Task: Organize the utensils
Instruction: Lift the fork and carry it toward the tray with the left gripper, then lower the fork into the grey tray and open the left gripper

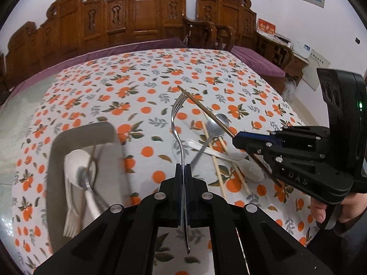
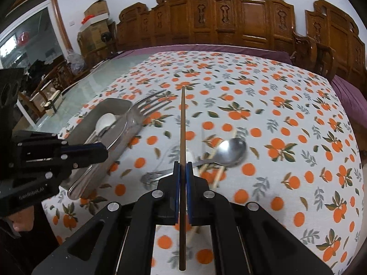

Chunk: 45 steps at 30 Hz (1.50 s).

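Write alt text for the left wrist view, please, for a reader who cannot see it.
The left hand-held gripper is shut on a metal fork above an orange-print tablecloth. At right, the right hand-held gripper holds a dark chopstick over loose utensils; at left, a grey tray holds white cutlery.

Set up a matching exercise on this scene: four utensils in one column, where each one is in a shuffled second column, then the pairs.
1. metal fork
2. brown chopstick
3. metal spoon
4. white fork

A. in the grey tray
B. in the left tongs
C. lying on the cloth
D. in the right tongs

Pairs: 1-B, 2-D, 3-C, 4-A
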Each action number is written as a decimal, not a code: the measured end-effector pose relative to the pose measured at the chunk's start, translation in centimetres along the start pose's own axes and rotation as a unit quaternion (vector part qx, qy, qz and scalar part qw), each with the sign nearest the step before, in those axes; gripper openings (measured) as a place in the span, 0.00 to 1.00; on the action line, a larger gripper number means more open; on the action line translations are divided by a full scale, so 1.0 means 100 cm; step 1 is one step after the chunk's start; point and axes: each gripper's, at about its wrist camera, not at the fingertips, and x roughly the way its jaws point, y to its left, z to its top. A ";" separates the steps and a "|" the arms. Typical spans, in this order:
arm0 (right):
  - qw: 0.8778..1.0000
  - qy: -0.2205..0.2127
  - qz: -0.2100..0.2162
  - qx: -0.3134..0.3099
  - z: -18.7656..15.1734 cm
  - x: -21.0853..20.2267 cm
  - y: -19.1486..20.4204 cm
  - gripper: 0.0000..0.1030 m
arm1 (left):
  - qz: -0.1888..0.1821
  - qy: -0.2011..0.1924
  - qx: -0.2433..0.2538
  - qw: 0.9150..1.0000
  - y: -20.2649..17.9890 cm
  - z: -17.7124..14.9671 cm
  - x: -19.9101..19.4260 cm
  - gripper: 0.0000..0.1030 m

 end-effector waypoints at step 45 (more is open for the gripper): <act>0.998 0.017 0.005 -0.052 -0.006 0.014 0.093 0.06 | 0.046 0.039 -0.071 0.996 0.125 -0.054 0.008 0.02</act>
